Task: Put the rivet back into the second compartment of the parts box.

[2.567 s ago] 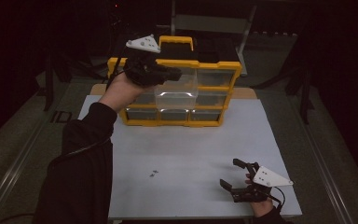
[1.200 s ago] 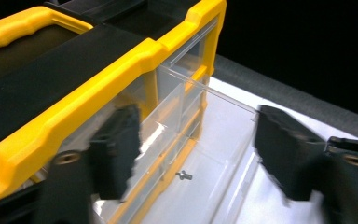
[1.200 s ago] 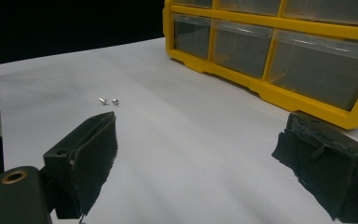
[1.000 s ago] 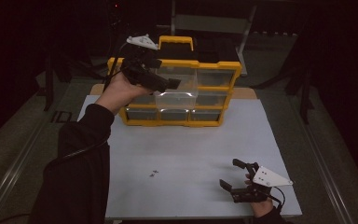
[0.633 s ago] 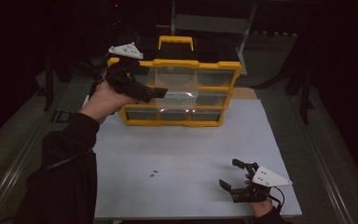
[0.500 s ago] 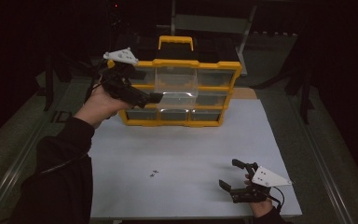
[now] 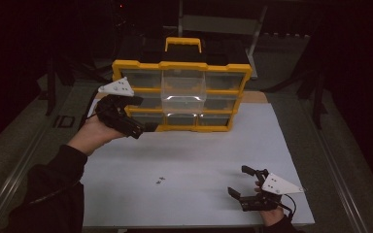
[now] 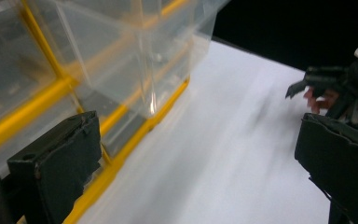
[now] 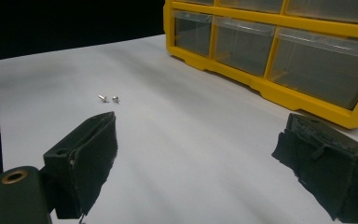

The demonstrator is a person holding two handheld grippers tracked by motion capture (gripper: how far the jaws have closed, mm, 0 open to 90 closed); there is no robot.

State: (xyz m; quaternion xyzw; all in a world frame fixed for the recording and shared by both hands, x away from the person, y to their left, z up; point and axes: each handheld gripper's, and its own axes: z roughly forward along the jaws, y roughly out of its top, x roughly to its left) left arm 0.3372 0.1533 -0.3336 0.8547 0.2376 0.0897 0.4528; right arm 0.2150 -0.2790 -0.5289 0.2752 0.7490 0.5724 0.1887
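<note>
— What lies nearest you?

— My right hand-held gripper [image 7: 246, 190], resting at the near right corner of the white table [image 7: 209, 150], jaws wide apart and holding nothing. Left of it and a little farther off lie two small silver screws [image 7: 161, 181], side by side, bare on the table. In the right gripper view they sit ahead and to the left of my jaws; their long axes run roughly across the table, though they are too small to be sure.

— And your left one?

— My left hand-held gripper [image 7: 137, 127] hovers farther off on the left, jaws also apart and empty, just beside the near left corner of the yellow plastic organiser with clear drawers [image 7: 179, 97]. One clear plastic drawer [image 7: 183, 90] in the middle stands pulled out toward me.

— Which hand takes the screws?

— I judge the right nearer, though the left is not much farther away.

— Any writing?

— None I can read on the organiser or either gripper.
</note>
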